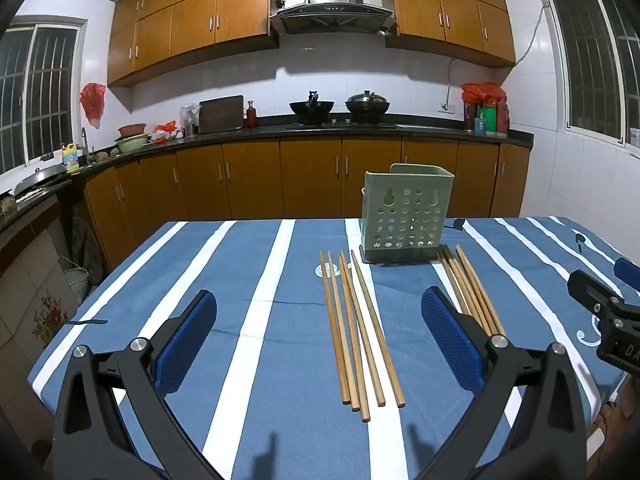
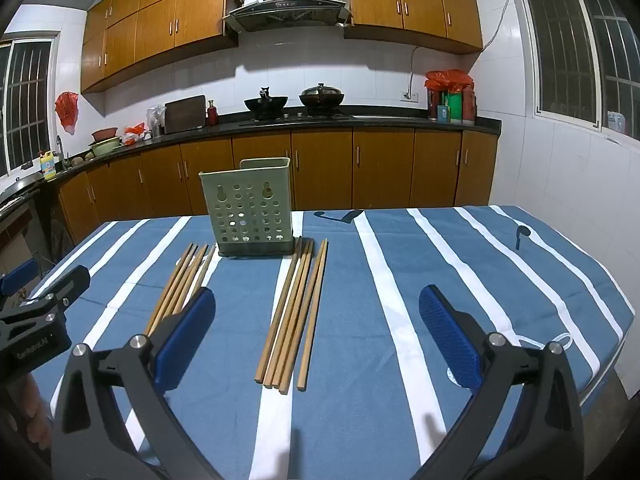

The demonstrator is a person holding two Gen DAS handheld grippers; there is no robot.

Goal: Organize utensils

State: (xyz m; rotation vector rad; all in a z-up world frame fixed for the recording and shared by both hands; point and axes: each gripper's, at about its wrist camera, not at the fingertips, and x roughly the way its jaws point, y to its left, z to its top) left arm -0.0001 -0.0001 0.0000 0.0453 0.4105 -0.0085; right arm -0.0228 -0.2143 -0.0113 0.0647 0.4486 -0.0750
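Note:
A green perforated utensil holder [image 1: 406,216] stands upright on the blue striped tablecloth [image 1: 248,280]; it also shows in the right wrist view [image 2: 250,210]. Two groups of several wooden chopsticks lie flat in front of it. The left group [image 1: 356,328] lies between my left gripper's fingers, ahead of them; it also shows in the right wrist view [image 2: 180,284]. The right group [image 2: 294,316] lies between my right gripper's fingers; it also shows in the left wrist view [image 1: 470,288]. My left gripper [image 1: 320,328] is open and empty. My right gripper [image 2: 318,328] is open and empty.
The table [image 2: 520,280] ends at the far edge behind the holder and at the right edge. Kitchen cabinets and a counter with a stove [image 1: 340,120] stand beyond. The other gripper shows at each view's side: right one [image 1: 608,316], left one [image 2: 36,320].

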